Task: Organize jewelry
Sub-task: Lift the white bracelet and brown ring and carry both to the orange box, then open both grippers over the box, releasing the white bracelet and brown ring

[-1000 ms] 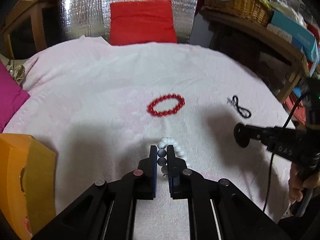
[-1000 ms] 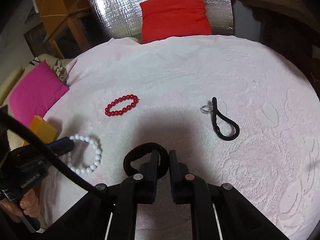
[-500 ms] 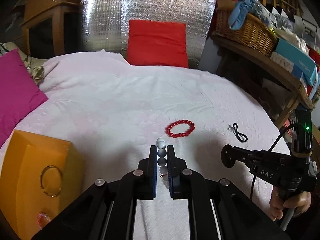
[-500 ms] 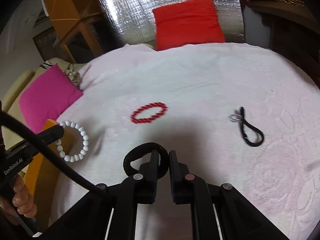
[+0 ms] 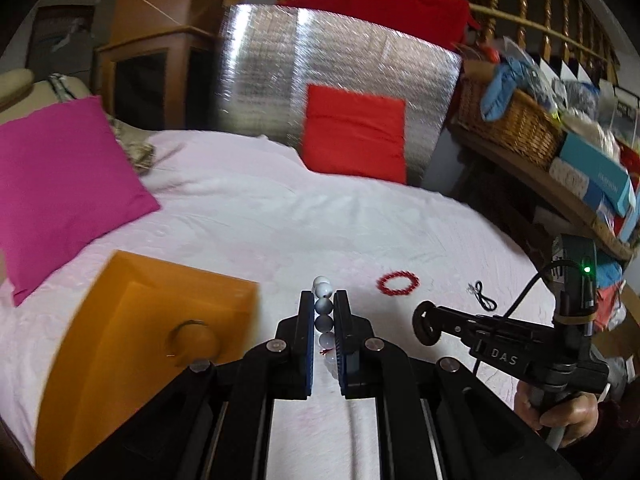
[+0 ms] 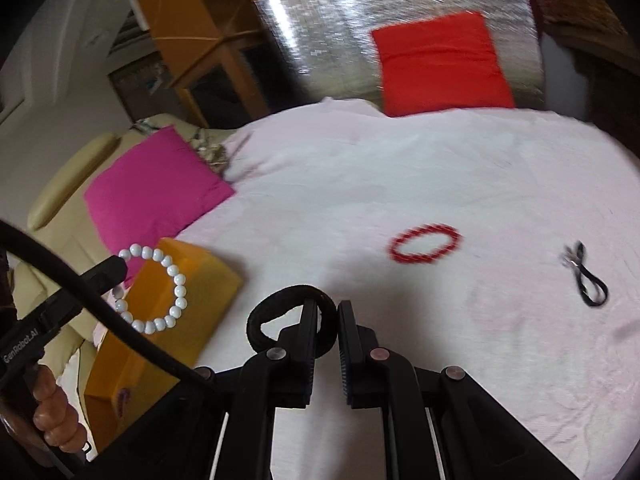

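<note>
My left gripper is shut on a white bead bracelet and holds it in the air near the orange box. In the right wrist view the bracelet hangs in front of the box. My right gripper is shut on a black band above the pink cloth; it also shows in the left wrist view. A red bead bracelet and a black cord with a ring lie on the cloth.
A magenta cushion lies at the left and a red cushion leans on a silver foil panel at the back. A shelf with a wicker basket and boxes stands at the right. A ring lies inside the orange box.
Both grippers have lifted and swung left with their loads. The white bracelet has risen from the cloth and now hangs by the orange box. The red bracelet and cord lie farther right.
</note>
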`<state>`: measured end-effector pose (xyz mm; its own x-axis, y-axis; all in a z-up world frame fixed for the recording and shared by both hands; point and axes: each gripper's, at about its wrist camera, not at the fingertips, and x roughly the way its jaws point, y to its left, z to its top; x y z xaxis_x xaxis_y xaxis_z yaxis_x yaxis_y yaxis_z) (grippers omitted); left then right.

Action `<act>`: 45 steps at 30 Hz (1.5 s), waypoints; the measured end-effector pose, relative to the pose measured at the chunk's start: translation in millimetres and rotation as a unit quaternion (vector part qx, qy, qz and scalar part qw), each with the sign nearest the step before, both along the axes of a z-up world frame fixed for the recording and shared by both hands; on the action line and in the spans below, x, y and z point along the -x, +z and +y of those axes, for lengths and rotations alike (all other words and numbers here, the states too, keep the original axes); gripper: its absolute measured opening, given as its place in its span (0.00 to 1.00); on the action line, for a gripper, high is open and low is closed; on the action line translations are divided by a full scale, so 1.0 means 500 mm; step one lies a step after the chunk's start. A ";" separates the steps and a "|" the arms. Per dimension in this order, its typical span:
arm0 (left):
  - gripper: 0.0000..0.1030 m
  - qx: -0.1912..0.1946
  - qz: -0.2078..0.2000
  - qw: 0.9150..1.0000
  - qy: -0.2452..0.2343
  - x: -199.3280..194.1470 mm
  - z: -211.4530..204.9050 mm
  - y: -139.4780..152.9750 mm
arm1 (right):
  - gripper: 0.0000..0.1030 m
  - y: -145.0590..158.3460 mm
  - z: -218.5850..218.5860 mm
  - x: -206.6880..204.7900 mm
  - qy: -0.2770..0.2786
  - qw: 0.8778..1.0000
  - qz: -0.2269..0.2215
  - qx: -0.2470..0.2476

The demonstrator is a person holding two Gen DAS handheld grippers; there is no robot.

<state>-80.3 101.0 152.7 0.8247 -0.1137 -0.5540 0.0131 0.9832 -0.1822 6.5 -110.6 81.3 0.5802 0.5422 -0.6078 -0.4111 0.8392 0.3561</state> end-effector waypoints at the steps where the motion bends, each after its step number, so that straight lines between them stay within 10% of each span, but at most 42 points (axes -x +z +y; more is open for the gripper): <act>1: 0.09 0.001 -0.006 1.000 0.009 0.013 0.018 0.006 | 0.11 0.009 0.020 0.004 0.008 1.000 -0.005 0.002; 14: 0.09 0.006 0.044 0.991 0.126 0.095 0.246 -0.046 | 0.11 0.075 0.309 0.022 0.115 0.993 -0.012 0.013; 27: 0.09 0.074 0.171 0.965 0.183 0.066 0.345 -0.173 | 0.11 -0.003 0.597 -0.039 0.163 0.975 0.062 0.140; 36: 0.10 0.076 0.207 0.950 0.219 0.060 0.371 -0.201 | 0.12 -0.061 0.676 -0.068 0.173 0.960 0.097 0.199; 45: 0.37 0.054 0.206 0.936 0.279 0.075 0.389 -0.187 | 0.27 -0.030 0.651 -0.056 0.177 0.967 0.080 0.167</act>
<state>-117.8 295.6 59.2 0.4921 0.1972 -0.8479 -0.5904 0.7913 -0.1586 34.3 214.9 66.3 0.2790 0.4473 -0.8498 -0.6560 0.7350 0.1716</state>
